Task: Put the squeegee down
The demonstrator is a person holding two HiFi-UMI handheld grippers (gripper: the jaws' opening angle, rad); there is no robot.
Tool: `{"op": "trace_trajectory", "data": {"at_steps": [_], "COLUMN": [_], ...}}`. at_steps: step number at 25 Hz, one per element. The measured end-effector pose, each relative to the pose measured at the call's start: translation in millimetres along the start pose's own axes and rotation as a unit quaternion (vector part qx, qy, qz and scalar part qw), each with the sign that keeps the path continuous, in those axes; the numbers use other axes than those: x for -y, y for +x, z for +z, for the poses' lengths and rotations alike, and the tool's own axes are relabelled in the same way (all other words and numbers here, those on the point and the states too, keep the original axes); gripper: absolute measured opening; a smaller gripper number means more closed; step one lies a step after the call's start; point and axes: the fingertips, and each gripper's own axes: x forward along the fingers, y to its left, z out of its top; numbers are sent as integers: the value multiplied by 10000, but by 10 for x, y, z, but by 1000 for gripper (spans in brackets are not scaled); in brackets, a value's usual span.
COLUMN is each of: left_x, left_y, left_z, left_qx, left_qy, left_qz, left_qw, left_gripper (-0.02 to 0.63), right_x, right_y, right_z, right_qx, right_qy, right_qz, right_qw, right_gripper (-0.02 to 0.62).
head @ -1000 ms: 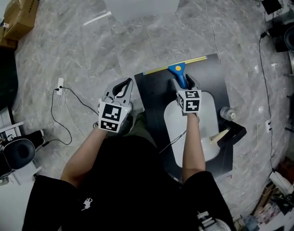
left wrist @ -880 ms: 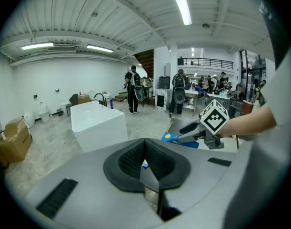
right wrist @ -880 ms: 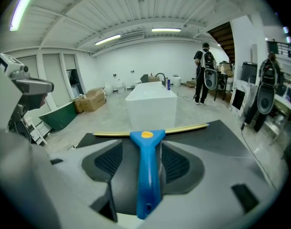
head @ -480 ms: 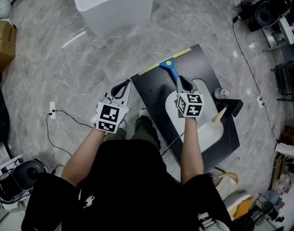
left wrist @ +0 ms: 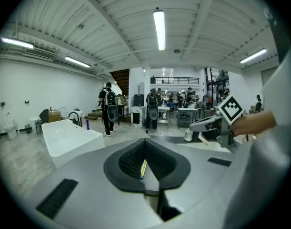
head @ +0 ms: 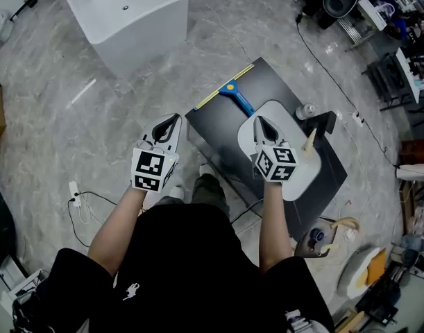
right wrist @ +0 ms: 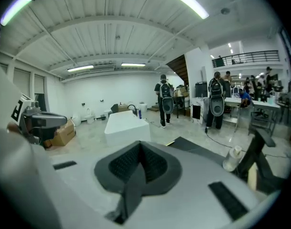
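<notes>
The squeegee point(head: 237, 98), with a blue handle and a long yellow blade, lies flat on the far corner of the black mat point(head: 212, 127). My right gripper point(head: 259, 121) hovers a short way nearer to me than the handle, over the white basin point(head: 295, 172). Its jaws are shut with nothing between them, as the right gripper view point(right wrist: 140, 149) also shows. My left gripper point(head: 173, 119) hangs over the floor just left of the mat, shut and empty point(left wrist: 145, 144). A sliver of the yellow blade point(left wrist: 143, 168) shows below its pads.
A white bathtub point(head: 125, 12) stands on the marble floor at the back left. A small bottle point(head: 305, 109) and a wooden-handled brush point(head: 309, 141) sit at the mat's right. A cable and plug strip point(head: 75, 191) lie at the left. Equipment and people crowd the far right.
My right gripper has drawn back and up from the squeegee handle with its jaws now shut. The squeegee stays lying on the mat. The left gripper has also risen.
</notes>
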Motion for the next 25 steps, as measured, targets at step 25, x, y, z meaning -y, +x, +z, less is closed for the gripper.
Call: {"op": "trace_trajectory", "data": {"at_steps": [25], "left_x": [437], "left_y": [-802], "left_z": [504], "left_qx": [811], "left_qy": [258], "left_qz": [-590], "left_qw": [9946], "left_gripper": [3], "right_x": [-619], "right_y": [-1962], "right_z": [595], "right_qx": [1257], "right_qy": [191], "right_qz": [-616], "right_qw": [9900], "right_gripper": [2]}}
